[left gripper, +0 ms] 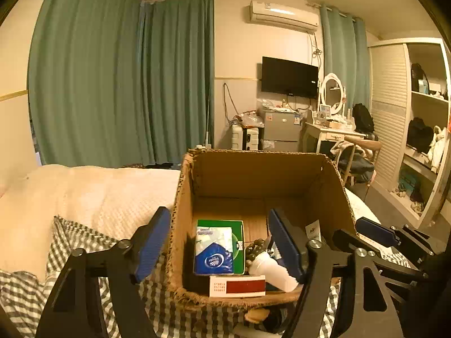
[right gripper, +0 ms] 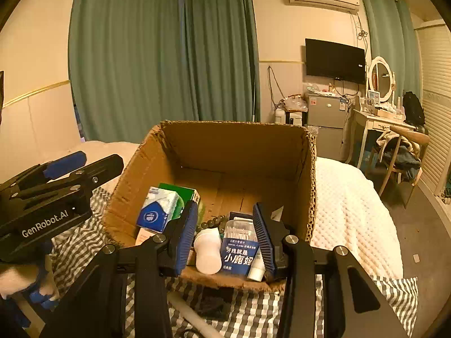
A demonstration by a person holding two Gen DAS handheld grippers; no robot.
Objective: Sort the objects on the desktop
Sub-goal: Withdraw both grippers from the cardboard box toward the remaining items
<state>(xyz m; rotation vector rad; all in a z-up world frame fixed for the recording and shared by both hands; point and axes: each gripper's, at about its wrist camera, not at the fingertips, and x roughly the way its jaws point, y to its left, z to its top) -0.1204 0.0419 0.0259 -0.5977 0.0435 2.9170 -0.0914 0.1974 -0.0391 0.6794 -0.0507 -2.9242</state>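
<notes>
An open cardboard box (left gripper: 183, 225) (right gripper: 307, 186) stands on a checked cloth on the bed. In it lie a blue-and-white tissue pack (left gripper: 214, 250) (right gripper: 157, 208) on a green box (left gripper: 238, 233) (right gripper: 180, 193), a red-and-white carton (left gripper: 236, 286), a white bottle (left gripper: 272, 271) (right gripper: 208, 250), dark beads (left gripper: 255, 249) (right gripper: 215, 222) and a blue dental floss box (right gripper: 239, 249). My left gripper (left gripper: 218, 243) is open and straddles the box's left wall. My right gripper (right gripper: 224, 238) is open over the near edge, above the bottle and floss box. Neither holds anything.
The checked cloth (left gripper: 70, 242) (right gripper: 253, 315) covers the near bed; a white quilt (left gripper: 98, 194) (right gripper: 346, 214) lies beyond. A dark flat object (right gripper: 211, 301) and a pale rod (right gripper: 194, 318) lie in front of the box. A chair (right gripper: 400, 152) and dressing table stand at the right.
</notes>
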